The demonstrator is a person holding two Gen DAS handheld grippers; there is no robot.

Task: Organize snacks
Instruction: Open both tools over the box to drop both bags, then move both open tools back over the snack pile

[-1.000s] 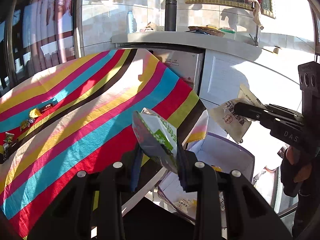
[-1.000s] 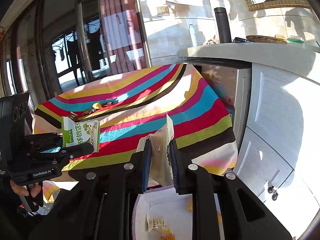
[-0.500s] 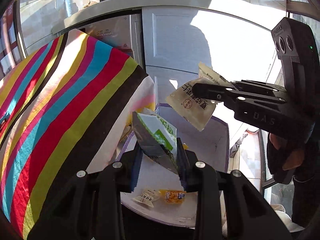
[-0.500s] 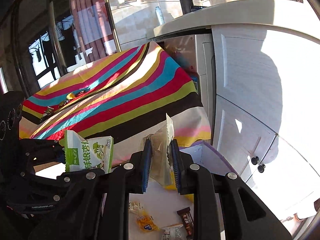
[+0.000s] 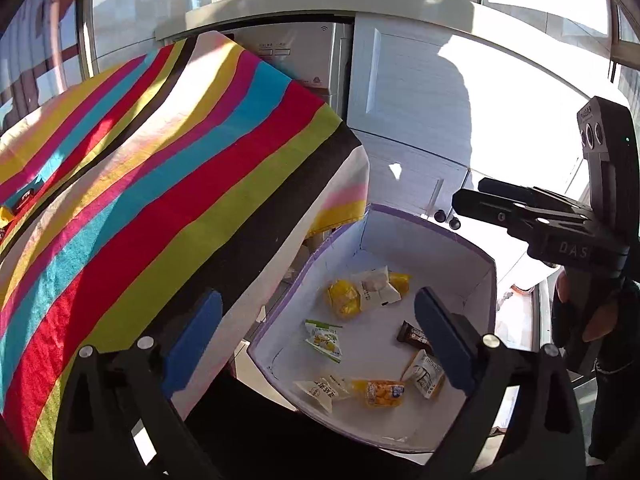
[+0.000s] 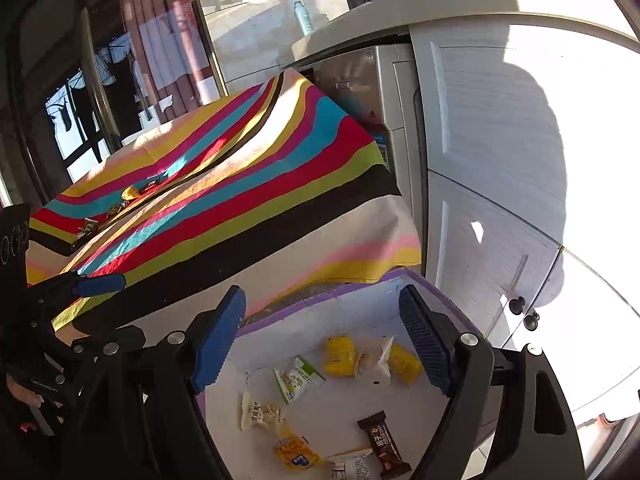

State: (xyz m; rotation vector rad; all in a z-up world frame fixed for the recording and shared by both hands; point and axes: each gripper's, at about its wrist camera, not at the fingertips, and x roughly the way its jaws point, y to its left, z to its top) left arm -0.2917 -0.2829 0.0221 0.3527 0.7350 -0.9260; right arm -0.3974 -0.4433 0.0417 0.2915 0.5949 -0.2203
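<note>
A white box with a purple rim [image 5: 472,246] sits just beside the hanging edge of a striped tablecloth [image 5: 160,184]. The left gripper [image 5: 320,320] and right gripper [image 6: 322,340] hover above the box, both with jaws opening and nothing between them. Inside the box lie loose snack packets [image 6: 298,378], spread over its floor with bare white patches between them. White cabinet doors [image 6: 500,140] stand close behind the box.

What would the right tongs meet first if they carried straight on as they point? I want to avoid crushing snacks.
Probably the pale packet lying between two yellow ones on the floor of the box. The right tongs, opening with nothing between them, point down into it; depth is uncertain.
</note>
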